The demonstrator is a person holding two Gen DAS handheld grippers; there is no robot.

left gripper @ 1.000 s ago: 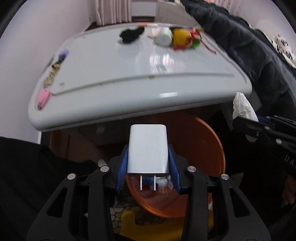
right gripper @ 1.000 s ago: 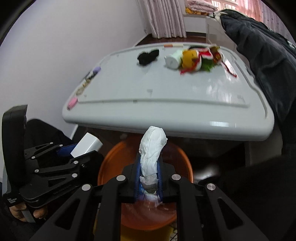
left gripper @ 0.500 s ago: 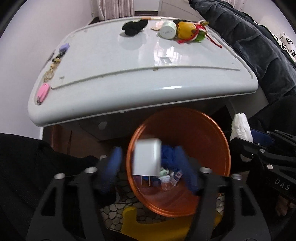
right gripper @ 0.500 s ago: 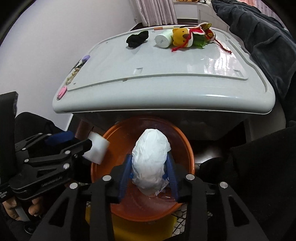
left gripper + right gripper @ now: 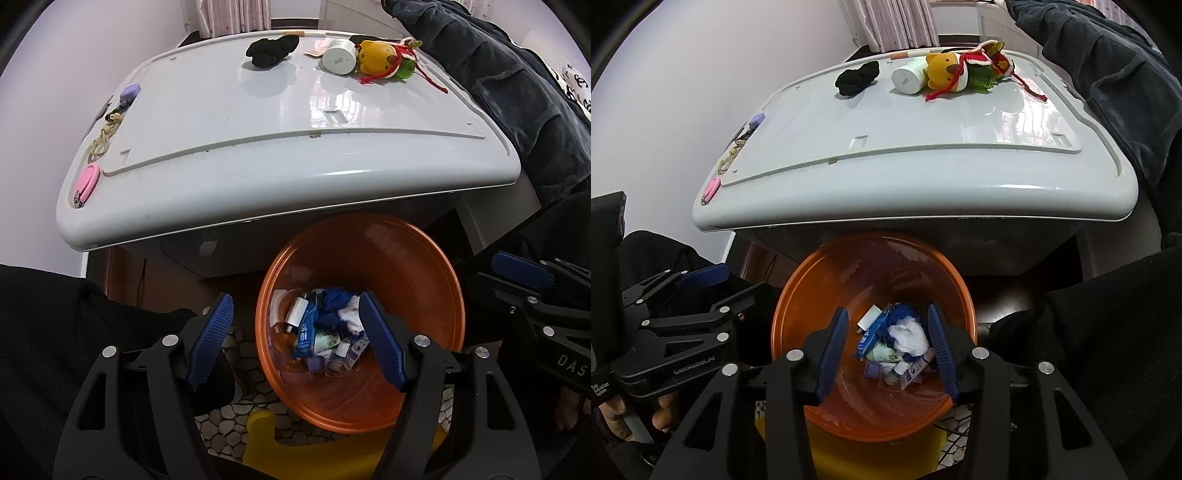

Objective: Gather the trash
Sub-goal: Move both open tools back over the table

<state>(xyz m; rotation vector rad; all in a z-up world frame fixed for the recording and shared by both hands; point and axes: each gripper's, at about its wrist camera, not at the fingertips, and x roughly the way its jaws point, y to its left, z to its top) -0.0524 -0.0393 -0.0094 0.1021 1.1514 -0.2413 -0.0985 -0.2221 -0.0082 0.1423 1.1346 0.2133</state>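
An orange trash bin (image 5: 436,280) (image 5: 827,280) stands on the floor below the white table. Inside it lie a white charger plug (image 5: 295,310) (image 5: 868,316), a crumpled white tissue (image 5: 908,334) (image 5: 351,314), blue wrappers and small bottles. My left gripper (image 5: 297,343) is open and empty above the bin's left rim. My right gripper (image 5: 890,350) is open and empty right over the bin. Each gripper shows in the other's view, the right one (image 5: 524,280) and the left one (image 5: 698,284).
A white table top (image 5: 258,122) (image 5: 923,125) carries a black cloth (image 5: 271,48), a white jar (image 5: 338,57), a yellow toy with red string (image 5: 380,57), a purple item (image 5: 130,91), a chain and a pink item (image 5: 86,181). Dark clothing hangs at right (image 5: 517,92).
Both grippers opened over the bin. The white charger fell from my left gripper and the tissue from my right; both now lie in the bin.
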